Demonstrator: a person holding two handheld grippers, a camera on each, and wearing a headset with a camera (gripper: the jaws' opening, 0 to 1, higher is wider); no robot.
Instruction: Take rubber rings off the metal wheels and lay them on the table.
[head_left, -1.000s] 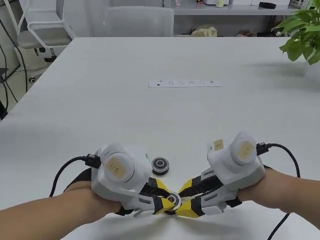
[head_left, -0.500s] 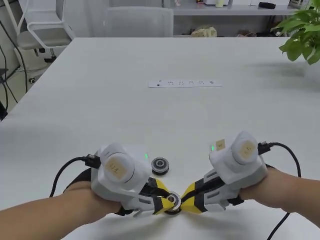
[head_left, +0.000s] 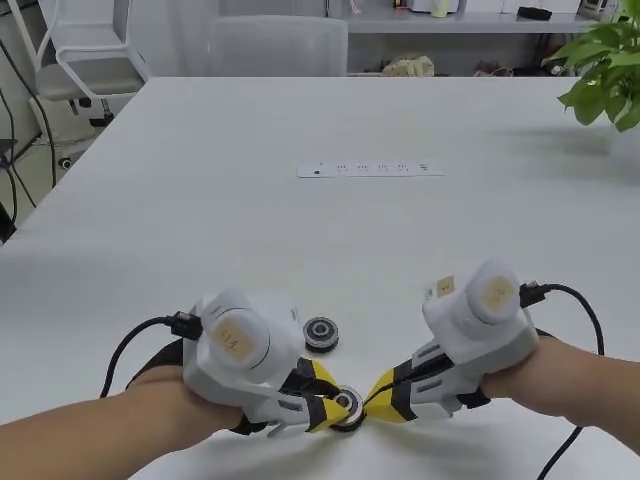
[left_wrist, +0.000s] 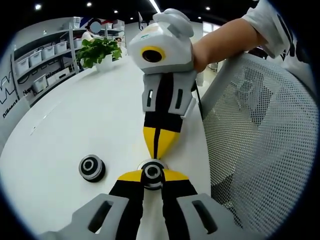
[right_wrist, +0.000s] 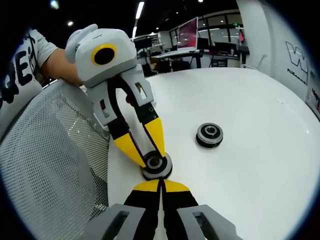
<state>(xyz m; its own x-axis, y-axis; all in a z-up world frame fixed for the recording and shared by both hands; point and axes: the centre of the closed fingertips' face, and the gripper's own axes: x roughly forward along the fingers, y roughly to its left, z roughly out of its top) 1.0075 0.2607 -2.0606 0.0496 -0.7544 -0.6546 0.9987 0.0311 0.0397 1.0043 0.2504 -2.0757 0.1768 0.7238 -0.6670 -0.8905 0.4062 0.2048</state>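
two wheels on the job, neither one stripped yet.
one wheel (right_wrist: 157, 164) is pinched at the near edge of the table (head_left: 300, 240) in the left gripper (left_wrist: 152, 176), a yellow tip on either side of it. the right gripper (right_wrist: 161, 186) has its tongs pressed together, the points touching that wheel's rim (whether they have nipped the rubber i cannot tell). the second wheel (head_left: 321, 333) lies flat just beyond, apart from both grippers. by my reckoning the work is barely started: both rubber rings (left_wrist: 81, 169) look to be on their wheels, so two are left to peel off and lay down. the count: two wheels, two rings, two grippers, one power strip (head_left: 370, 168) farther up the table.
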